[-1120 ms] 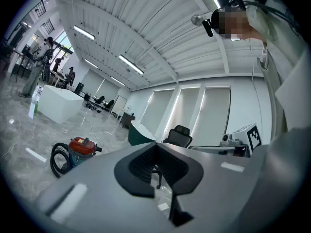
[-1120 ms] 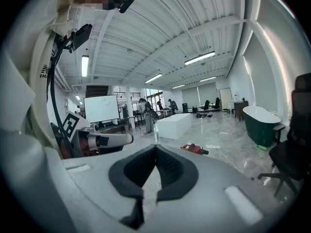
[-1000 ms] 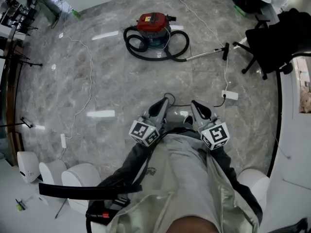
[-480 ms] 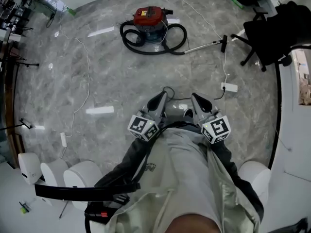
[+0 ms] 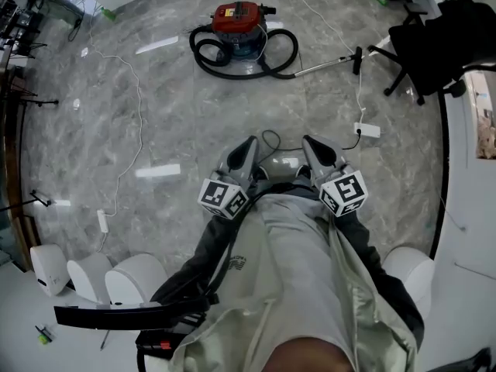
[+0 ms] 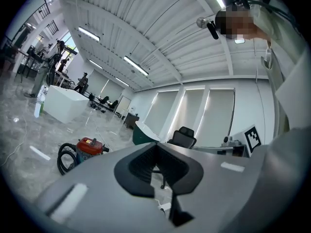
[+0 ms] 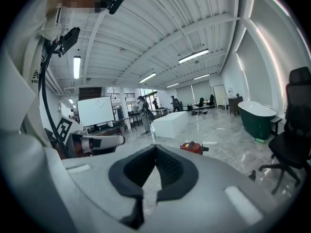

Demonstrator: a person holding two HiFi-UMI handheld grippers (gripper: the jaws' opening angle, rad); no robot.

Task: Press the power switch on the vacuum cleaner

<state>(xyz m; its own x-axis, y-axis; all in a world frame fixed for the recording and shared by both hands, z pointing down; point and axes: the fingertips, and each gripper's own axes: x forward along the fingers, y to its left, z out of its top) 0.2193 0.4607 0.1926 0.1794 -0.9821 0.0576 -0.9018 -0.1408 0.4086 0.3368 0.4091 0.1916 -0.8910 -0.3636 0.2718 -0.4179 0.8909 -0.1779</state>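
The red-topped vacuum cleaner (image 5: 239, 23) stands on the grey marble floor far ahead, ringed by its black hose (image 5: 225, 59). Its metal wand (image 5: 325, 67) stretches to the right. My left gripper (image 5: 246, 147) and right gripper (image 5: 312, 146) are held side by side close to the person's waist, far short of the vacuum. Both are shut with nothing between the jaws. The vacuum cleaner (image 6: 90, 146) shows small to the left of my left gripper (image 6: 156, 147) in the left gripper view. In the right gripper view the vacuum cleaner (image 7: 193, 147) lies a little right of my right gripper (image 7: 155, 149).
A white power strip (image 5: 367, 130) with its cable lies on the floor at right. A black office chair (image 5: 434, 45) stands at the far right. A thin white cable (image 5: 139, 115) runs down the left. White rounded units (image 5: 128, 281) sit at the lower left.
The vacuum cleaner, power strip and both grippers sit slightly higher in the head view than a second ago. Both grippers stay shut and side by side.
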